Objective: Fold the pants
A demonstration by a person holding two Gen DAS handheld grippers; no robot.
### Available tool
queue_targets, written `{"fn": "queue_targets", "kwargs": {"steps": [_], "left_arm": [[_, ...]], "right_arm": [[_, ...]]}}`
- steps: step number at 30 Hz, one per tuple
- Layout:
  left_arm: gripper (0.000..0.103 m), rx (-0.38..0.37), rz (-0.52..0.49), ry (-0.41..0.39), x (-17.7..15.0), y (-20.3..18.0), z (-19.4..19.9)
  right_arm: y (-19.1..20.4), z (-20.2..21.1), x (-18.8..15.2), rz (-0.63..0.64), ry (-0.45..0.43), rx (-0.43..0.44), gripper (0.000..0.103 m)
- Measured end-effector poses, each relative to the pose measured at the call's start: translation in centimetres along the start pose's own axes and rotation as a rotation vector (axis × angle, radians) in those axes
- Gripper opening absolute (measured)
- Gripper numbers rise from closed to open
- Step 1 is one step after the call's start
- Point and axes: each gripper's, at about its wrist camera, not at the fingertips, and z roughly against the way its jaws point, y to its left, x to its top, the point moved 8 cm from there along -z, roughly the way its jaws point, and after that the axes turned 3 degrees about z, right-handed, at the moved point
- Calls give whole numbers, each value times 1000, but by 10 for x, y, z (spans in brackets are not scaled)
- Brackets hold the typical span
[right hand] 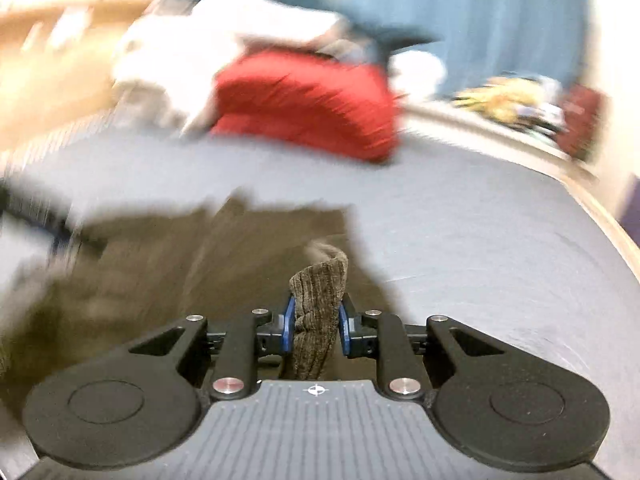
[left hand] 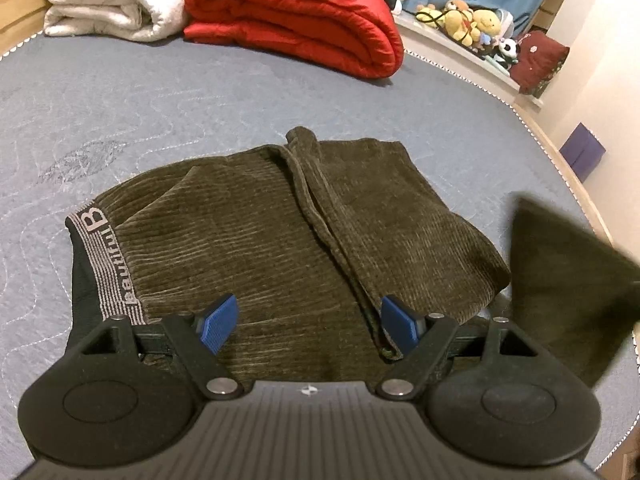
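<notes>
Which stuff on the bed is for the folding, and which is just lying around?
For the job: pants, left gripper, right gripper shut on the pants.
Just lying around: red blanket, white blanket, stuffed toys, purple box.

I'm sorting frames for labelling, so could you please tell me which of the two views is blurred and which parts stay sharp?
Left wrist view: sharp overall, pants and red blanket crisp, with fisheye bending of the mattress edge; only the raised flap at right is soft. Right wrist view: heavy motion smear across the background, while the right gripper and its pinched fabric stay crisp.
</notes>
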Motion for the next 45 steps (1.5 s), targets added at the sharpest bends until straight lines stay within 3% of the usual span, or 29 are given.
{"fn": "queue_targets", "kwargs": {"steps": [3, 6, 8, 9, 11, 14, 18, 21, 24, 27, 29, 32, 34, 35, 38, 39, 43, 45], "left_arm": [[83, 7, -27, 11, -6, 0, -4], [83, 17, -46, 25, -12, 3, -8], [83, 19, -60, 32, -15, 4, -11], [83, 21, -67, 34, -17, 4, -12], [83, 26, -73, 38, -18, 3, -14], [83, 27, -70, 42, -19, 1, -16], [83, 19, -70, 37, -17, -3, -16], [83, 18, -76, 39, -17, -6, -17], [83, 18, -75, 48, -19, -7, -20], [83, 14, -74, 54, -18, -7, -21], [83, 9, -72, 54, -17, -8, -22], [83, 16, -71, 49, -15, -8, -24], [83, 23, -65, 50, -14, -7, -25], [83, 26, -59, 54, -14, -6, -27], [83, 26, -50, 64, -15, -4, -29], [83, 27, -52, 64, -15, -4, -29], [83, 31, -60, 68, -15, -2, -32], [83, 40, -65, 68, -14, -1, -35]], "right_arm": [[-109, 58, -12, -249, -104, -125, 23], [-219, 109, -60, -524, -153, -321, 22], [-276, 132, -106, -690, -114, -496, 22], [-305, 142, -139, -789, -51, -612, 23], [-336, 150, -193, -921, 81, -754, 23], [-361, 152, -246, -1048, 166, -800, 23], [-370, 158, -260, -1090, 180, -847, 22], [-366, 154, -247, -1069, 199, -898, 24], [-360, 168, -225, -1004, 138, -986, 35], [-359, 172, -192, -869, 57, -1102, 36], [-359, 161, -174, -823, -1, -1075, 36], [-356, 107, -158, -819, -7, -812, 40], [-349, 60, -161, -851, 55, -632, 41], [-345, 42, -164, -858, 89, -592, 41], [-340, 3, -168, -806, 169, -567, 44], [-342, -7, -171, -800, 195, -579, 49], [-358, -28, -191, -840, 300, -695, 52], [-359, -37, -185, -770, 327, -749, 49]]}}
